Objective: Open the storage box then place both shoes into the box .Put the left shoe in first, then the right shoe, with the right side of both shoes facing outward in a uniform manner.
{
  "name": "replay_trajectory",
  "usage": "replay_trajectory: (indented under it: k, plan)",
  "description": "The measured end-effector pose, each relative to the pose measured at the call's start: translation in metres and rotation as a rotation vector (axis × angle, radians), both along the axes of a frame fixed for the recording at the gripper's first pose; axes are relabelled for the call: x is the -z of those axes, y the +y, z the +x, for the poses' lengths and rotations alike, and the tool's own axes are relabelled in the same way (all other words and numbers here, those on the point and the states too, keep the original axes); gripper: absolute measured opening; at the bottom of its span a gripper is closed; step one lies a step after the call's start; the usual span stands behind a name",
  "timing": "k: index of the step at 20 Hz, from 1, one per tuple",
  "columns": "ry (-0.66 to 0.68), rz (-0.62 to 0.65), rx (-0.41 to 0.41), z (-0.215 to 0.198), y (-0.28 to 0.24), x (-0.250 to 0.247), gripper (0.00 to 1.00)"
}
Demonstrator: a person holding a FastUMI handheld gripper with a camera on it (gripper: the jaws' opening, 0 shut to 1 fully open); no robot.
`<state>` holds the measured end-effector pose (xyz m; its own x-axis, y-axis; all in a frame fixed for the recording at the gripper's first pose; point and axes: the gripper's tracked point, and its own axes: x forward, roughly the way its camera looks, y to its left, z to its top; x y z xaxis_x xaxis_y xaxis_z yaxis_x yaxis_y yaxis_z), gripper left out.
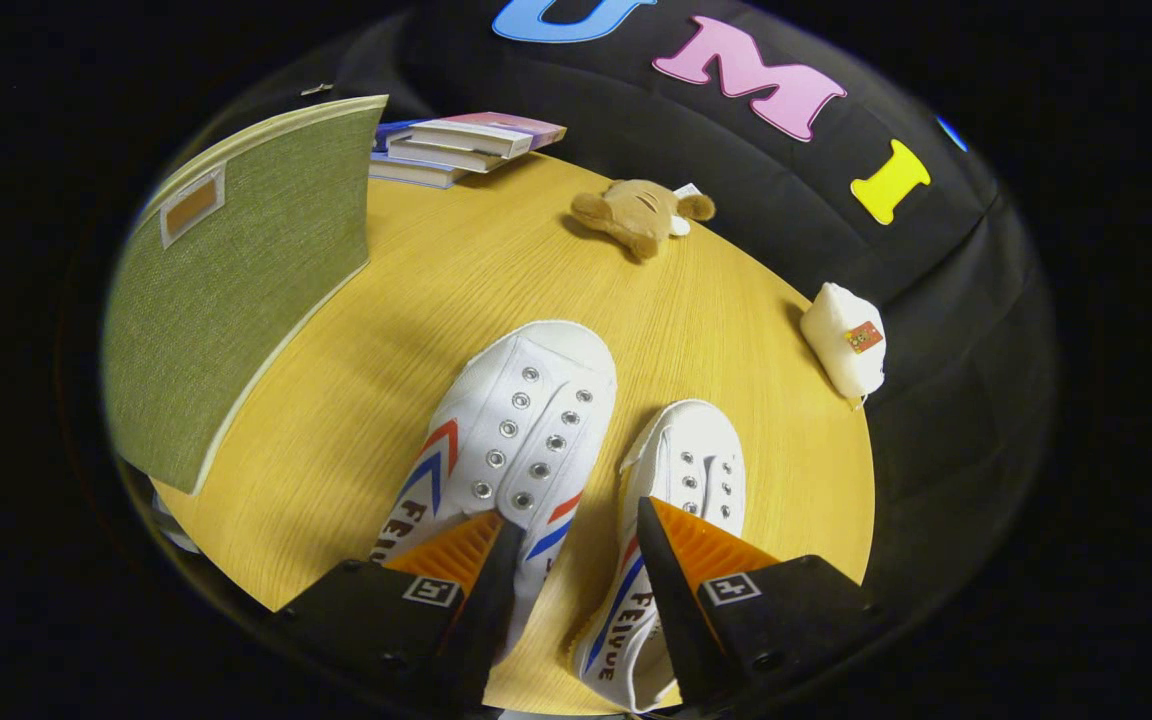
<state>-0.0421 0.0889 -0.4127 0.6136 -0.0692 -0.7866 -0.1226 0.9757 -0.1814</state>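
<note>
Two white canvas shoes with red and blue stripes stand side by side on the wooden table, toes pointing away from me. The nearer, larger-looking shoe reaches under my left finger, and its striped side wall lies between the fingers. The other shoe runs beside and under my right finger. My gripper is open, with bare table showing in the gap. The green fabric storage box, with cream trim and a label pocket, stands to the left beyond the shoes. I cannot tell whether its lid is open.
A stack of books lies behind the box at the back of the table. A brown plush toy lies further right at the back. A small white pouch sits at the table's right edge.
</note>
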Motion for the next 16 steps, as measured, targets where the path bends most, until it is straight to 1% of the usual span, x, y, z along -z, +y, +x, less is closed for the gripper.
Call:
replay_trajectory:
  k: [2,4,5,6,7,8,11,14,16]
  plan:
    - [0.036,0.044,0.025,-0.002,0.006,0.003,0.30]
    - [0.050,0.130,0.062,-0.005,0.007,0.006,0.26]
    - [0.047,0.189,0.086,-0.005,0.007,0.005,0.15]
    - [0.046,0.256,0.114,-0.004,0.007,0.004,0.14]
    - [0.045,0.314,0.135,-0.005,0.007,0.000,0.07]
    - [0.040,0.348,0.143,-0.005,0.009,-0.004,0.07]
    - [0.004,0.366,0.114,-0.003,0.018,-0.019,0.05]
    - [-0.009,0.427,0.140,-0.003,0.025,-0.034,0.05]
    - [-0.026,0.452,0.136,-0.003,0.028,-0.047,0.05]
